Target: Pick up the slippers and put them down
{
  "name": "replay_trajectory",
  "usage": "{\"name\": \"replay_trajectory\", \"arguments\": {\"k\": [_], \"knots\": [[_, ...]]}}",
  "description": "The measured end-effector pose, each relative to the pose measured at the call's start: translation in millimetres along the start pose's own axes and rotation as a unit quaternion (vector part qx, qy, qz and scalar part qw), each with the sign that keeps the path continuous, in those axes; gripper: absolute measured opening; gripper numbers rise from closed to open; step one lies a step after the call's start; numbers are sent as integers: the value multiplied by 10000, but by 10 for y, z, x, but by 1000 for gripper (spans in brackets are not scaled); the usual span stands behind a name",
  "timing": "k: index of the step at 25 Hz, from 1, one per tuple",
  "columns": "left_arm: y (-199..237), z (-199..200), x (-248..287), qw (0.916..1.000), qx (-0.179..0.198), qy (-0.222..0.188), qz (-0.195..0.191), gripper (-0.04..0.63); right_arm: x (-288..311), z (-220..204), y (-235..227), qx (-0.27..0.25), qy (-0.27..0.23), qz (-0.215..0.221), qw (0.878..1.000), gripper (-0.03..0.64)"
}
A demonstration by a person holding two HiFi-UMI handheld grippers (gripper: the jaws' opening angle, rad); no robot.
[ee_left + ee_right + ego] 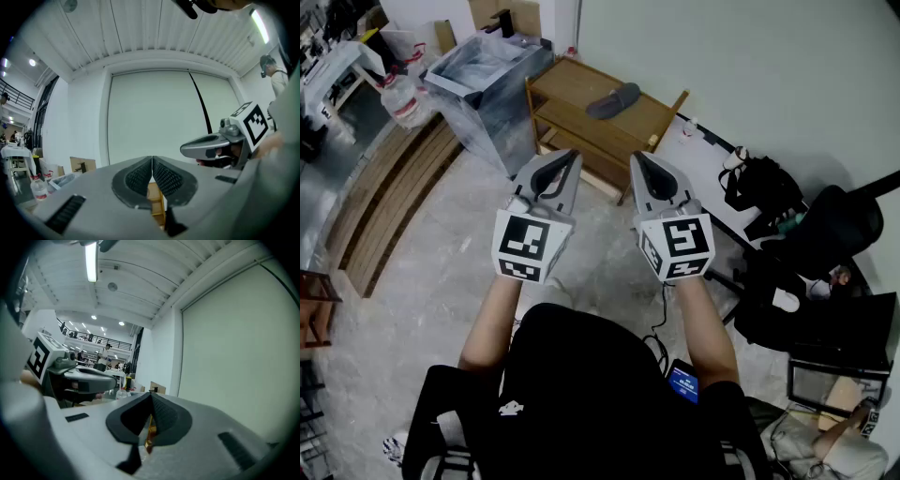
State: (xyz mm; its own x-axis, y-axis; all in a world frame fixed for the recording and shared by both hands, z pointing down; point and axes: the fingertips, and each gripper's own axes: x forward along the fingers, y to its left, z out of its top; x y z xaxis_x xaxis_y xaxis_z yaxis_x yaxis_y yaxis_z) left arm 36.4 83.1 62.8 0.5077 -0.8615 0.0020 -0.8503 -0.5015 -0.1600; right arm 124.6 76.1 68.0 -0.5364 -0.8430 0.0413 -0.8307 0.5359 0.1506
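We hold both grippers level, side by side above the floor [431,281]. The left gripper [571,156] has its jaws clenched on nothing, and so has the right gripper [638,157]. One grey slipper [612,99] lies on top of the wooden rack [656,116] ahead, well apart from both grippers.

The slipper [613,100] lies on the shelf [570,84], bin [508,120] to its left, table [698,167] to its right.

Slipper [614,100] dark grey — rack [572,80] brown wood — floor [441,272] mottled grey.
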Motion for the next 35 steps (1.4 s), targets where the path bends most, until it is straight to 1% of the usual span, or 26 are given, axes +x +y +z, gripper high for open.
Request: {"name": "replay_trajectory", "arguments": {"k": [3,5,8,12,16,19,22,25,28,35], "knots": [[-45,-15,-42,10000,-49,75,-30,5,-56,-17,-19,300,-54,-2,9995,-12],[-71,-33,-57,9999,-52,112,-25,6,-82,-46,-30,380,-52,17,9993,-12],[-141,-97,-58,9994,-105,306,-86,6,-105,-95,-50,372,-22,33,9993,-12],[-116,-131,-17,9994,-101,299,-116,6,-51,-126,-59,382,-6,41,9993,-12],[1,-212,93,9992,-183,346,-102,6,100,-178,-84,339,52,61,9994,-12],[144,-268,234,9995,-170,256,-83,6,272,-239,-119,262,133,63,9995,-12],[306,-364,385,9990,-276,341,-108,5,515,-280,-155,244,204,81,9995,-12],[557,-402,613,9997,-178,175,-22,6,814,-296,-241,223,220,107,9995,-12],[821,-483,856,9996,-193,202,14,6,1161,-349,-337,253,271,138,9992,-12],[1356,-513,1444,9996,-111,134,-238,6,2017,-467,-562,259,514,141,9982,-12]]}}
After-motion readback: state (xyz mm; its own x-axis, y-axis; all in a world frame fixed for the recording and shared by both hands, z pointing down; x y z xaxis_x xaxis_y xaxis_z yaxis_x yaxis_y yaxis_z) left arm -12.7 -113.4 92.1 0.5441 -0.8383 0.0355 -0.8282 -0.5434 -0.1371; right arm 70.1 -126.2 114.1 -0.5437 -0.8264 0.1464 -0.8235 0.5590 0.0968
